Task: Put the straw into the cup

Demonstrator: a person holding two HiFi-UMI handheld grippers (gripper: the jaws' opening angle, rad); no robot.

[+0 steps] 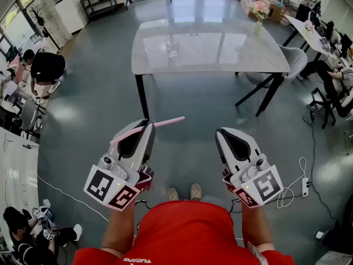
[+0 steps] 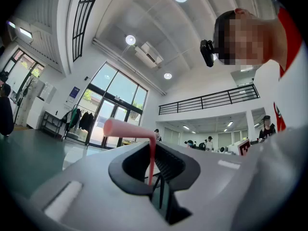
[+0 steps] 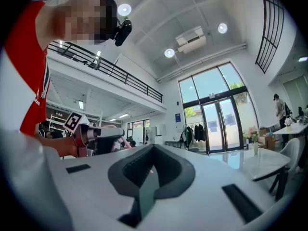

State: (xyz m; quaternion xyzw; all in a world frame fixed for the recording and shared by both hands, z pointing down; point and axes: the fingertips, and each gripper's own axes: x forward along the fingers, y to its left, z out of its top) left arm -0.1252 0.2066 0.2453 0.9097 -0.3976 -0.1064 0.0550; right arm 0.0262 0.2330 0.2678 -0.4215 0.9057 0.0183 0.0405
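Observation:
My left gripper (image 1: 144,126) is shut on a pink bendy straw (image 1: 168,122), which lies crosswise through the jaws and sticks out to both sides. In the left gripper view the straw (image 2: 126,128) rises from between the jaws (image 2: 153,176) and bends off to the left. My right gripper (image 1: 221,132) is held level beside the left one, its jaws together with nothing in them (image 3: 148,173). A clear glass cup (image 1: 172,49) stands on the pale table (image 1: 231,51), well ahead of both grippers.
The table has dark legs (image 1: 142,95) and a vase of flowers (image 1: 258,14) at its far right corner. A grey chair (image 1: 295,59) stands to its right, and people sit at desks along both sides. A white power strip and cable (image 1: 302,185) lie on the floor at right.

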